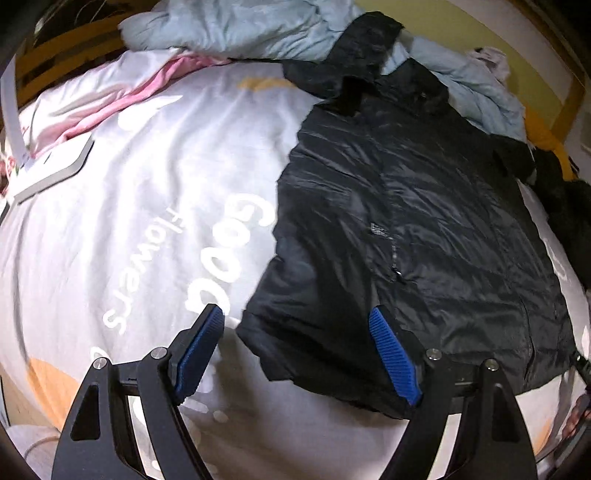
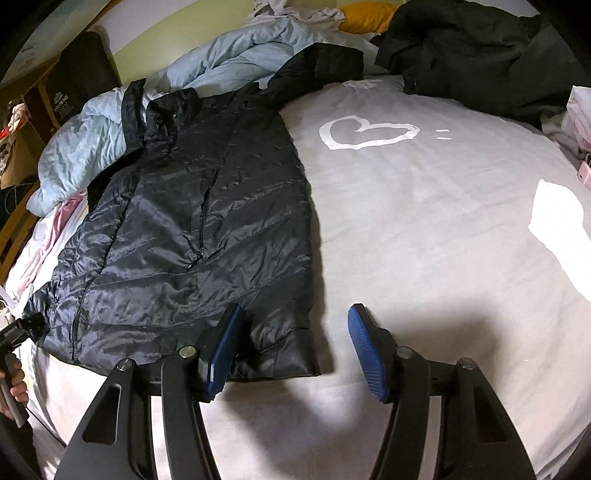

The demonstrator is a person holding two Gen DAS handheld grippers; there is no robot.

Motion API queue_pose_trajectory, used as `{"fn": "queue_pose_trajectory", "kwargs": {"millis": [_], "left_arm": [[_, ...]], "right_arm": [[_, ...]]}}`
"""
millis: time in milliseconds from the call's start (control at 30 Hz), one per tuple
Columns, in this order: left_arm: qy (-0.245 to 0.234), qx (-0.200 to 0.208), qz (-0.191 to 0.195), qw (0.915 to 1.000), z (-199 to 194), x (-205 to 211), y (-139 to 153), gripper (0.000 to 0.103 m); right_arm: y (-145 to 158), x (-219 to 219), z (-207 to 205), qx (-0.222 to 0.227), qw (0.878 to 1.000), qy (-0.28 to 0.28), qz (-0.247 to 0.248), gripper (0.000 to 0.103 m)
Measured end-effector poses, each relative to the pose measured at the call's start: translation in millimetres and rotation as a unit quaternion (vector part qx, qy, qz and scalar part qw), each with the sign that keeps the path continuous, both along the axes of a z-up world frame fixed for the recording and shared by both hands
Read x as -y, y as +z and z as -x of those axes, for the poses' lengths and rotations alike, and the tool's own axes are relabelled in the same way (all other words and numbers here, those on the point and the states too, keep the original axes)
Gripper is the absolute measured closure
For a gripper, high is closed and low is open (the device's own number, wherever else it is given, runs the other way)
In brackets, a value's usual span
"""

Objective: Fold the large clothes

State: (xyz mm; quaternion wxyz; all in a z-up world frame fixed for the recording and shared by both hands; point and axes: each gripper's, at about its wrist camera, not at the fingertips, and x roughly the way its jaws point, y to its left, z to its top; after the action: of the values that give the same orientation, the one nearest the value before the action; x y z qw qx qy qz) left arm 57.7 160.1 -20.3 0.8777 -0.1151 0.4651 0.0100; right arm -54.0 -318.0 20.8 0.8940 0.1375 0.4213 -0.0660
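A black quilted jacket (image 1: 413,221) lies flat on a white bed cover (image 1: 147,206), collar at the far end, hem toward me. My left gripper (image 1: 295,317) is open and hovers over the hem's near left corner, holding nothing. In the right wrist view the same jacket (image 2: 192,221) lies left of centre. My right gripper (image 2: 293,314) is open over the hem's near right corner, its left pad (image 2: 221,350) above the fabric, its right pad (image 2: 367,350) above the bare cover (image 2: 424,221).
A light blue quilt (image 1: 236,26) is bunched at the head of the bed. A pink cloth (image 1: 122,99) and a grey laptop (image 1: 55,166) lie at the left. Dark clothes (image 2: 480,55) are piled at the far right. A white cloth (image 2: 557,218) lies at the right.
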Motion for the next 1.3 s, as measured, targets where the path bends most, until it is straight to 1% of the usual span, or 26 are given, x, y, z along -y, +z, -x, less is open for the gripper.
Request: {"fn": "queue_pose_trajectory", "kwargs": {"millis": [33, 67, 100, 133, 200, 233, 267, 300, 333, 467, 533, 600, 700, 767, 833, 900, 933, 1000, 1033, 1067, 1133, 1167, 1233, 1300], "left_arm": [[0.001, 0.000, 0.005, 1.0000, 0, -1, -2, 0.023], [0.000, 0.000, 0.008, 1.0000, 0, -2, -3, 0.025], [-0.001, 0.003, 0.008, 1.0000, -1, -1, -4, 0.033], [-0.003, 0.002, 0.004, 1.0000, -1, 0, -4, 0.040], [-0.010, 0.009, -0.018, 0.9997, 0, 6, -3, 0.079], [-0.011, 0.016, -0.030, 0.9994, 3, 8, -1, 0.086], [-0.012, 0.024, -0.034, 0.9990, 6, 12, 1, 0.094], [-0.013, 0.032, -0.044, 0.9985, 10, 17, 5, 0.096], [-0.015, 0.041, -0.052, 0.9977, 13, 17, 9, 0.096], [-0.015, 0.076, -0.053, 0.9956, 41, 20, 30, 0.097], [-0.015, 0.083, -0.063, 0.9944, 61, 17, 33, 0.097], [-0.017, 0.076, -0.071, 0.9944, 76, 16, 29, 0.097], [-0.026, 0.053, -0.072, 0.9956, 90, 13, 22, 0.097], [-0.027, 0.049, -0.065, 0.9964, 97, 6, 24, 0.097], [-0.023, 0.058, -0.054, 0.9966, 102, 3, 36, 0.097], [-0.020, 0.083, -0.040, 0.9956, 101, 2, 57, 0.095], [-0.019, 0.095, -0.026, 0.9949, 96, 0, 69, 0.094], [-0.025, 0.116, 0.007, 0.9929, 73, -1, 92, 0.093], [-0.026, 0.123, 0.002, 0.9921, 59, 2, 100, 0.093], [-0.022, 0.131, -0.020, 0.9910, 40, 7, 107, 0.093], [-0.011, 0.131, -0.066, 0.9891, -2, 15, 111, 0.093], [-0.010, 0.128, -0.078, 0.9886, -23, 14, 111, 0.093], [-0.010, 0.112, -0.098, 0.9888, -62, 15, 105, 0.093], [-0.019, 0.080, -0.108, 0.9907, -98, 15, 92, 0.093]], "right_arm": [[0, -1, 0, 0.000, 1.000, 0.001, 0.001, 0.041], [-1, -1, 0, -0.003, 1.000, 0.003, 0.002, 0.041], [-1, -1, 0, -0.005, 1.000, 0.005, 0.002, 0.041], [-1, -1, 0, -0.005, 1.000, 0.008, 0.001, 0.043], [-2, -4, 0, -0.003, 1.000, 0.015, -0.003, 0.060], [-2, -4, 1, 0.001, 1.000, 0.020, -0.012, 0.092], [0, -2, 3, 0.018, 0.999, 0.022, -0.038, 0.098], [1, 1, 6, 0.037, 0.997, 0.022, -0.065, 0.098], [5, 7, 10, 0.055, 0.995, 0.012, -0.082, 0.098], [22, 12, 32, 0.093, 0.992, -0.001, -0.084, 0.098], [26, 5, 51, 0.099, 0.993, 0.002, -0.070, 0.098], [24, 0, 67, 0.094, 0.994, 0.006, -0.055, 0.098], [18, -5, 87, 0.076, 0.996, 0.010, -0.043, 0.098], [16, -5, 100, 0.071, 0.997, 0.006, -0.041, 0.098], [23, -6, 108, 0.079, 0.996, 0.002, -0.040, 0.098], [43, -11, 112, 0.104, 0.994, 0.003, -0.030, 0.098], [55, -14, 110, 0.119, 0.993, 0.006, -0.022, 0.098], [81, -18, 97, 0.150, 0.988, 0.018, 0.001, 0.098], [97, -20, 85, 0.166, 0.985, 0.028, 0.023, 0.098], [112, -21, 65, 0.179, 0.982, 0.034, 0.047, 0.098], [128, -19, 29, 0.192, 0.978, 0.026, 0.075, 0.098], [131, -14, 3, 0.190, 0.978, 0.017, 0.088, 0.098], [125, -5, -42, 0.175, 0.979, 0.006, 0.101, 0.098], [107, 4, -89, 0.142, 0.985, 0.003, 0.103, 0.098]]}}
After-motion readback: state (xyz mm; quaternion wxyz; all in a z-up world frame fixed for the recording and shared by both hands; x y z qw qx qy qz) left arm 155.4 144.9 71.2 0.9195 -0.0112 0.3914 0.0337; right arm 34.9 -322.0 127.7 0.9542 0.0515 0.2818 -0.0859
